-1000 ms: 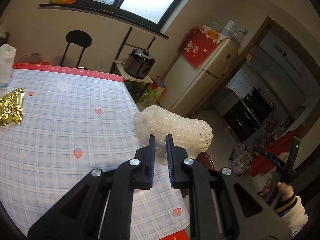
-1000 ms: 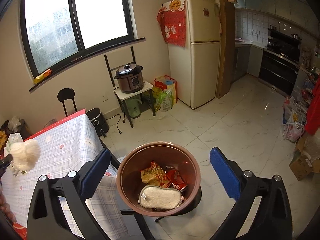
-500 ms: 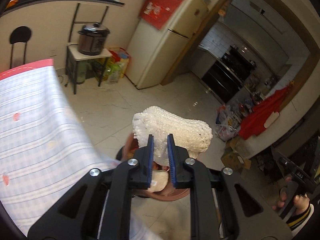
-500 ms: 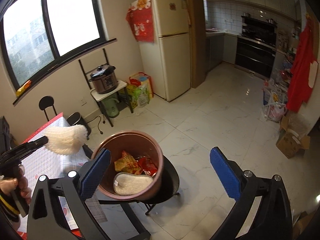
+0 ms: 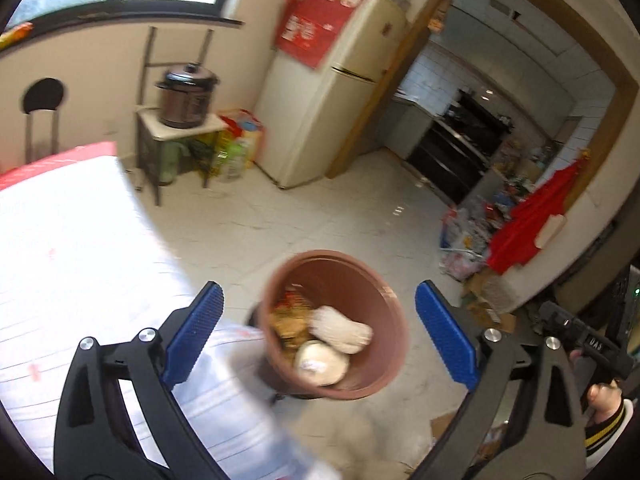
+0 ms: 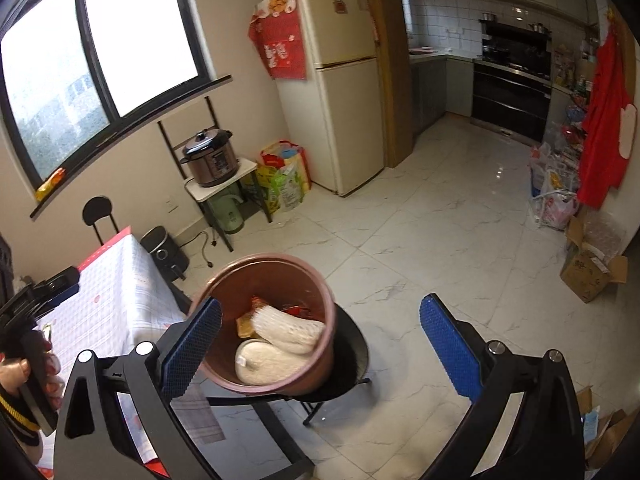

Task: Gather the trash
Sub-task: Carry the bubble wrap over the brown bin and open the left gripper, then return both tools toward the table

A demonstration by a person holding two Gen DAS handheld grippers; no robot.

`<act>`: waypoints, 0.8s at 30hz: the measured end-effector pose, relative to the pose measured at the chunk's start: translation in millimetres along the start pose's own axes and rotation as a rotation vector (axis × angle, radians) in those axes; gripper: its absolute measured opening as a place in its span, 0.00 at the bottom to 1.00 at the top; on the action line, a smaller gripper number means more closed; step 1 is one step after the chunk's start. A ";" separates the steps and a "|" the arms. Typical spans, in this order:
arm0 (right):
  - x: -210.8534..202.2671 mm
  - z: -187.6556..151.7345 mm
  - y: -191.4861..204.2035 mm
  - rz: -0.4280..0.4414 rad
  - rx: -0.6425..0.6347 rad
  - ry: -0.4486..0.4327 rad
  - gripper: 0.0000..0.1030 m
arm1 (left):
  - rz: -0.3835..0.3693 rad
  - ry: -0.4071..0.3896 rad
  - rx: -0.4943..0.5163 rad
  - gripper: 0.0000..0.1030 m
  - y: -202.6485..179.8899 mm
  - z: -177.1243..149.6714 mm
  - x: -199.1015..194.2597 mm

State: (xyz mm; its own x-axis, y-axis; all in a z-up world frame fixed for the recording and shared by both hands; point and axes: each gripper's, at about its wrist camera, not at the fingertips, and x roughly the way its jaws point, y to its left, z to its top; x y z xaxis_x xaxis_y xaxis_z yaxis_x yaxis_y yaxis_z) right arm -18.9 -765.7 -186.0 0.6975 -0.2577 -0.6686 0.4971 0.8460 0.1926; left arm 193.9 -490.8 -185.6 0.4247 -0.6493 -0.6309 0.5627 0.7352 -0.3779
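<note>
A brown round trash bin (image 5: 384,304) (image 6: 316,280) stands on a black stool (image 6: 352,364) beside the table. Inside it lies a white foam net wrap (image 5: 340,328) (image 6: 290,330), on top of another white pouch (image 5: 320,362) (image 6: 260,362) and red and yellow snack wrappers (image 6: 260,304). My left gripper (image 5: 318,336) is open and empty above the bin. My right gripper (image 6: 320,344) is open and empty, above and just in front of the bin. The left gripper also shows at the left edge of the right wrist view (image 6: 36,300).
The table with a checked cloth (image 5: 60,264) (image 6: 116,304) is to the left of the bin. A fridge (image 6: 340,92), a rice cooker on a small stand (image 6: 210,158), a black chair (image 6: 98,212) and boxes (image 6: 592,268) stand around the tiled floor.
My left gripper opened and let go of the white foam net wrap, which dropped into the bin. Both cameras swung further toward the bin.
</note>
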 end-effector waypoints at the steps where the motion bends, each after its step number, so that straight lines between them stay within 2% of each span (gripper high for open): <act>1: 2.1 0.7 6.0 0.010 -0.006 0.003 0.95 | 0.033 -0.011 -0.006 0.94 8.2 -1.5 -11.2; 12: 28.5 -1.1 91.2 0.128 -0.119 0.060 0.95 | 0.324 -0.087 -0.099 0.94 91.1 -17.0 -127.7; 24: 40.6 -25.3 234.1 0.282 -0.271 0.133 0.95 | 0.525 -0.149 -0.259 0.94 194.5 -69.8 -262.8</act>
State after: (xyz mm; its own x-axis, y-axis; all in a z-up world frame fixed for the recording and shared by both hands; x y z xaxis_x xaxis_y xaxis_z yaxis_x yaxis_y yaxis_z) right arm 112.7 -566.3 -186.2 0.7055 0.0496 -0.7070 0.1299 0.9716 0.1978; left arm 142.3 -163.5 -140.6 0.7046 -0.1928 -0.6829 0.0673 0.9762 -0.2061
